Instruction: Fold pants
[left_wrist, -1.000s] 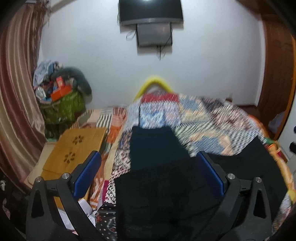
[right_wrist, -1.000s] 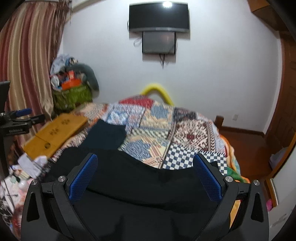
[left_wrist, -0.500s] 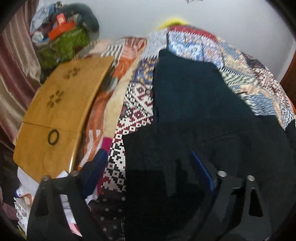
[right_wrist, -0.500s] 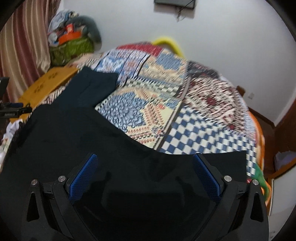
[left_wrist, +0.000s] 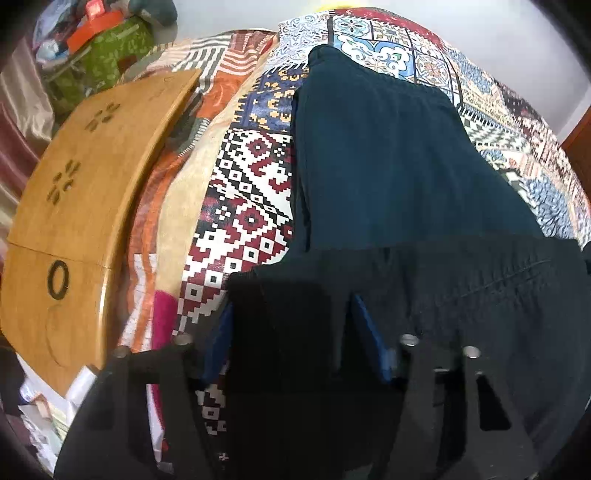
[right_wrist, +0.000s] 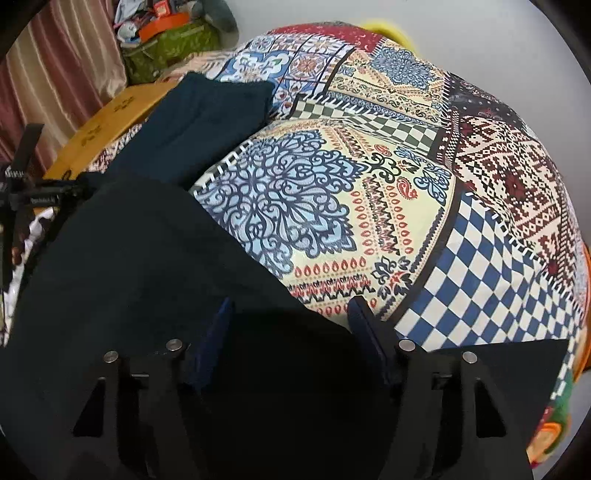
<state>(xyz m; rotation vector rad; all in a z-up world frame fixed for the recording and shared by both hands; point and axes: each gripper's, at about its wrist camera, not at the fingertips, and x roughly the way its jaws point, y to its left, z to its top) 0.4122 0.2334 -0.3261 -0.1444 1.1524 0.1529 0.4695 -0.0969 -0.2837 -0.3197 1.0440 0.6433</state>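
Observation:
Black pants (left_wrist: 480, 295) lie spread on the patchwork bedspread (left_wrist: 251, 192). My left gripper (left_wrist: 291, 332) is low over their near left corner, jaws apart with black cloth lying between the blue pads (left_wrist: 373, 343). My right gripper (right_wrist: 291, 328) is low over the pants (right_wrist: 129, 266) near their far edge, jaws apart with cloth between the pads (right_wrist: 369, 339). A dark teal folded garment (left_wrist: 388, 147) lies beyond the pants; it also shows in the right wrist view (right_wrist: 207, 114). Whether either gripper pinches the cloth is hidden.
A wooden lap table (left_wrist: 74, 206) lies at the bed's left edge. A green bag with clutter (left_wrist: 96, 59) stands at the far left by a curtain. A tripod-like stand (right_wrist: 22, 195) is at the left of the right wrist view. The bedspread (right_wrist: 406, 184) stretches right.
Both grippers have tilted down and dropped toward the bed, close onto the black pants. Their jaws have narrowed around the cloth. The wall and screen have left view.

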